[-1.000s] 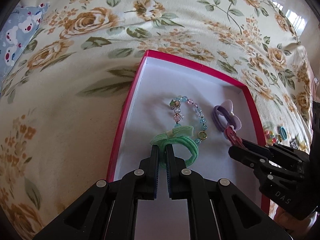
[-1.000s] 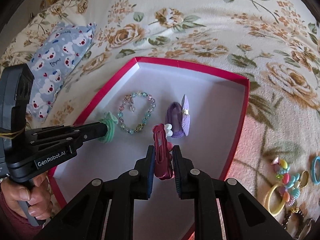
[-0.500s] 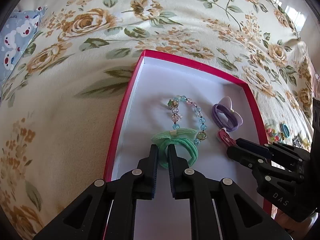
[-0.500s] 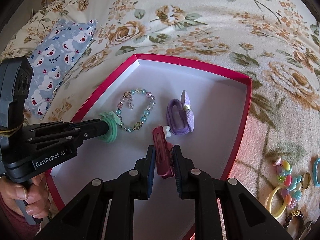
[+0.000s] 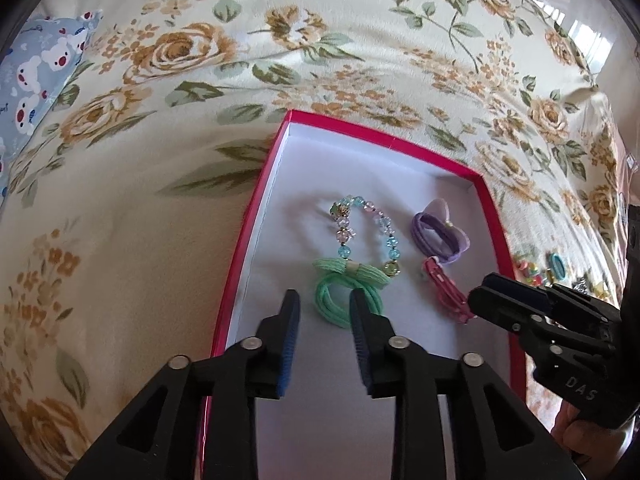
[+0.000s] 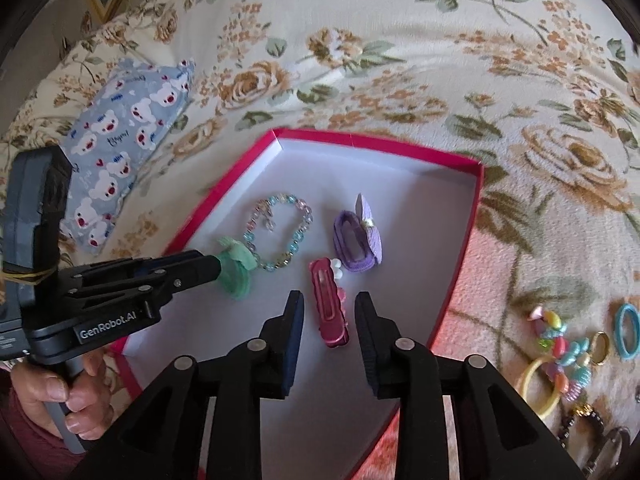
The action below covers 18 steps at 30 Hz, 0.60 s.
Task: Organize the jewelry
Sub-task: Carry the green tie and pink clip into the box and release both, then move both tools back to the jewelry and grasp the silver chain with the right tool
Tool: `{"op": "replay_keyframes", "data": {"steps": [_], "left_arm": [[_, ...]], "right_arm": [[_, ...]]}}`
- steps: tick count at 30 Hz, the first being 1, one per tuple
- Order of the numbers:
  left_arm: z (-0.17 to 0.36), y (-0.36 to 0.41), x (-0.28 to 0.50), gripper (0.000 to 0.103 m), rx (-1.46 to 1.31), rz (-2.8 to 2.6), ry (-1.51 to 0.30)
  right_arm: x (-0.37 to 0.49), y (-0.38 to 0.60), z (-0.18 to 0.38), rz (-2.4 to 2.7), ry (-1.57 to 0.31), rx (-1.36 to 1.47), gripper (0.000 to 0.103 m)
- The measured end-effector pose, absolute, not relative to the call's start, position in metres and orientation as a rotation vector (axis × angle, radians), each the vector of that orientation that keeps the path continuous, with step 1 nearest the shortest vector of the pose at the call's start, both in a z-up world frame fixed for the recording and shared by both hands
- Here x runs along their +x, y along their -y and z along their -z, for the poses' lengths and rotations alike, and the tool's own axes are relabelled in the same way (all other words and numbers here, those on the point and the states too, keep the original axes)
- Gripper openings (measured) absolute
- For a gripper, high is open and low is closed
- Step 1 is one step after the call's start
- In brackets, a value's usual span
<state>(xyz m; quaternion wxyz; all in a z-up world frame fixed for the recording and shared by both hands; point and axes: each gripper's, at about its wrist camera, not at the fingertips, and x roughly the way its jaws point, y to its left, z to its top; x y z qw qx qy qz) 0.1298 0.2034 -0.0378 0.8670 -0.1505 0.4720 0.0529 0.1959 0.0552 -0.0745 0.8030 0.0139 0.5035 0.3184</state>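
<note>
A red-rimmed box (image 5: 256,216) (image 6: 468,236) with a white floor lies on the flowered bedspread. In it lie a beaded bracelet (image 5: 366,232) (image 6: 280,236), a purple hair tie (image 5: 438,236) (image 6: 356,240), a green hair tie with a bow (image 5: 344,292) (image 6: 236,270) and a pink hair clip (image 5: 444,290) (image 6: 328,308). My left gripper (image 5: 324,312) is open over the green hair tie, which rests on the box floor. My right gripper (image 6: 329,314) is open astride the pink clip, which lies flat in the box.
Loose jewelry (image 6: 560,352), with a yellow ring and a blue hair tie (image 6: 626,330), lies on the bedspread right of the box. A blue bear-print pillow (image 6: 120,148) (image 5: 28,68) lies far left. Dark pieces lie at the lower right (image 6: 588,420).
Both grippers have opened. The left let go of the green hair tie and the right let go of the pink clip; both items now lie on the box floor.
</note>
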Motion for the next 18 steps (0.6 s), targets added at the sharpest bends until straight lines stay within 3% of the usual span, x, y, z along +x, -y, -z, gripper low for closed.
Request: {"op": "replay_keyframes", "data": {"steps": [7, 9, 18], "left_arm": [[0.02, -0.2, 0.103, 0.05, -0.349, -0.139, -0.925], [0.018, -0.198, 0.097, 0.056, -0.373, -0.134, -0.922], [0.008, -0.176, 0.085, 0.058, -0.364, -0.054, -0.935]], "right_arm": [[0.183, -0.017, 0.048, -0.649, -1.021, 0.101, 0.034], [0.179, -0.002, 0.043, -0.627, -1.009, 0.116, 0.039], [0.156, 0.084, 0.043, -0.466, -1.014, 0.182, 0.042]]}}
